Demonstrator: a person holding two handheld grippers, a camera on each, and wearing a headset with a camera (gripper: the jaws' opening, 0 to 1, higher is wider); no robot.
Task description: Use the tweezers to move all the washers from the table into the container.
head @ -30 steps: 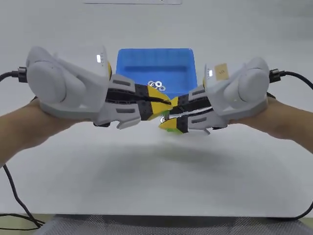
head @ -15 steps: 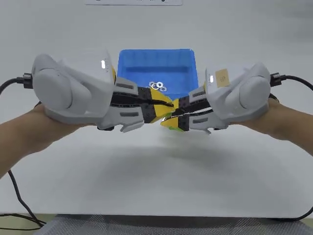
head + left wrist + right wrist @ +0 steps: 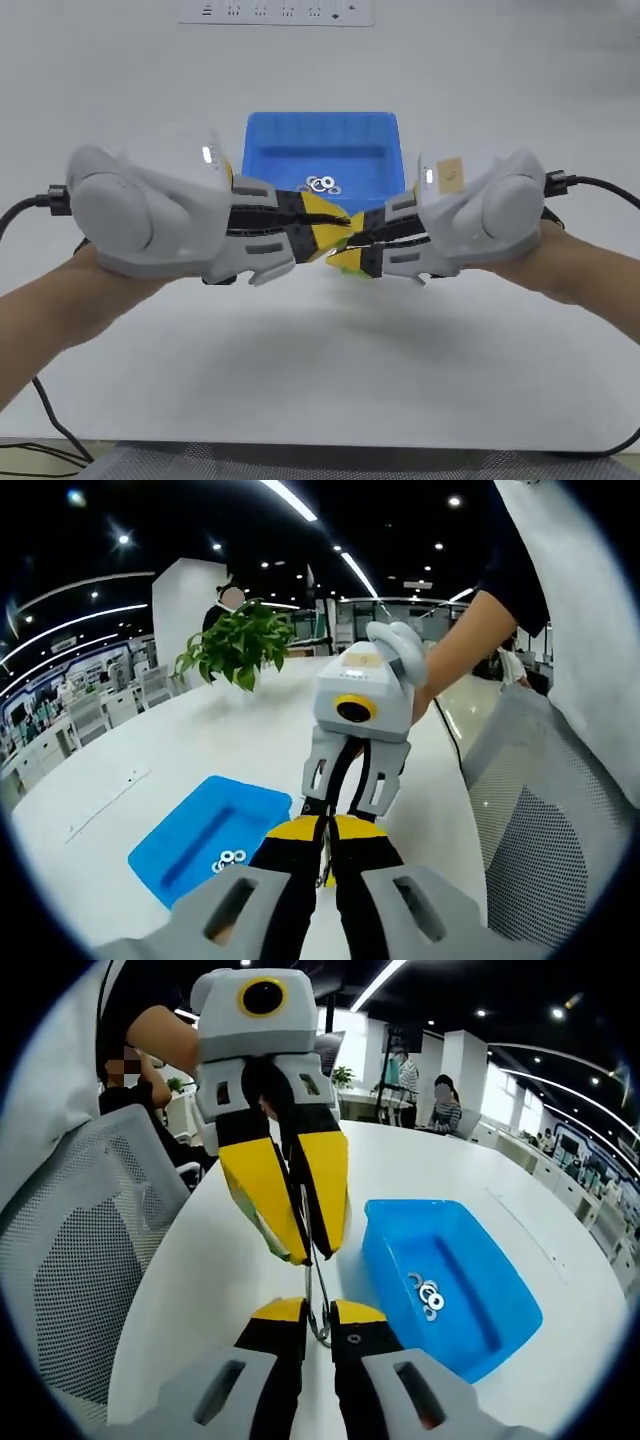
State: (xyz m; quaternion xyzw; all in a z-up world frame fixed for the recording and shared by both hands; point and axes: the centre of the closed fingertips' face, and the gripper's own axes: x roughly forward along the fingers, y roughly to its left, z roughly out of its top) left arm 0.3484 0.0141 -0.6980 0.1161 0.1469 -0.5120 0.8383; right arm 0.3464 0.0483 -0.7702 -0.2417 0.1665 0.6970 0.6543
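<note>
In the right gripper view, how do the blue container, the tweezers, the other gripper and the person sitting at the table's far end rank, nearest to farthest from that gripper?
1. tweezers, held in the jaws of the right gripper.
2. left gripper, straight ahead, also pinching them.
3. blue container, on the table to the right.
4. person, far back, upper right.

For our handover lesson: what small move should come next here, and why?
Probably open the left gripper and ease it back: both grippers are shut on the same tweezers, tip to tip, so the right gripper cannot work them alone.
</note>
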